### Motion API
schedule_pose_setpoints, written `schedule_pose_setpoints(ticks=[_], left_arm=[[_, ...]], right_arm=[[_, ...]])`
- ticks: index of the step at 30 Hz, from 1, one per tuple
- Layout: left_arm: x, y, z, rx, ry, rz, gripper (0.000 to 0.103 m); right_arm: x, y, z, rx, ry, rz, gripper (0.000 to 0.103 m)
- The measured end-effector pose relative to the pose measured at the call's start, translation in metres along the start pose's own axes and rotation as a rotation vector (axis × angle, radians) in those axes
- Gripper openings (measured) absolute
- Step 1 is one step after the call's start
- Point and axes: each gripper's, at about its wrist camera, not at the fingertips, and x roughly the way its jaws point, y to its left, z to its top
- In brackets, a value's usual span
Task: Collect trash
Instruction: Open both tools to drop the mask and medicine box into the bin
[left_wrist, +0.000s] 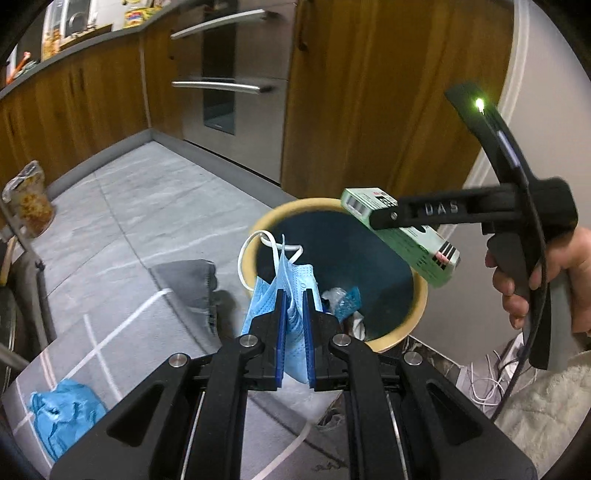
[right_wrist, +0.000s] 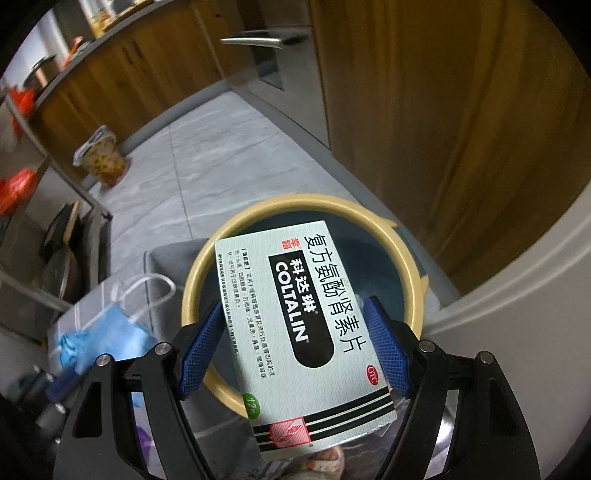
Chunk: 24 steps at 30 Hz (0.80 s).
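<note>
A round bin (left_wrist: 413, 314) with a yellow rim and a dark teal inside stands on the floor by a wooden cabinet. My left gripper (left_wrist: 293, 293) is shut on blue face masks (left_wrist: 291, 273), whose white ear loops hang over the bin's near left rim. Crumpled scraps (left_wrist: 343, 299) lie inside the bin. In the right wrist view my right gripper (right_wrist: 291, 306) holds a pale green medicine box (right_wrist: 295, 332) tilted between its blue pads (right_wrist: 388, 350), directly over the bin (right_wrist: 207, 266). The same box (left_wrist: 417, 251) hangs above the bin's far right rim in the left wrist view.
A crumpled blue glove (left_wrist: 62, 410) lies on a grey mat (left_wrist: 184, 280) left of the bin. A snack bag (left_wrist: 29, 201) stands on the tiled floor by the cabinets. A steel oven (left_wrist: 221, 74) is behind. White cables (left_wrist: 487, 384) lie at the right; a metal rack (right_wrist: 55, 236) stands left.
</note>
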Motion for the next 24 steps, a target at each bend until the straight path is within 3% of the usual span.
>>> schedule_pose_setpoints(ticks=[14, 17, 20, 24], left_arm=[[0.061, -0.018, 0.012, -0.008, 0.014, -0.06, 0.008], [0.063, -0.023, 0.01, 0.003, 0.007, -0.066, 0.016], [0.062, -0.027, 0.008, 0.032, 0.008, -0.056, 0.031], [0.058, -0.025, 0.006, 0.051, 0.014, -0.038, 0.033]], right_arm=[[0.009, -0.004, 0.001, 0.03, -0.01, -0.038, 0.078], [0.007, -0.003, 0.001, 0.024, -0.03, -0.027, 0.078], [0.008, -0.002, 0.001, 0.011, -0.031, -0.028, 0.079], [0.007, 0.0, 0.002, 0.016, -0.045, -0.029, 0.081]])
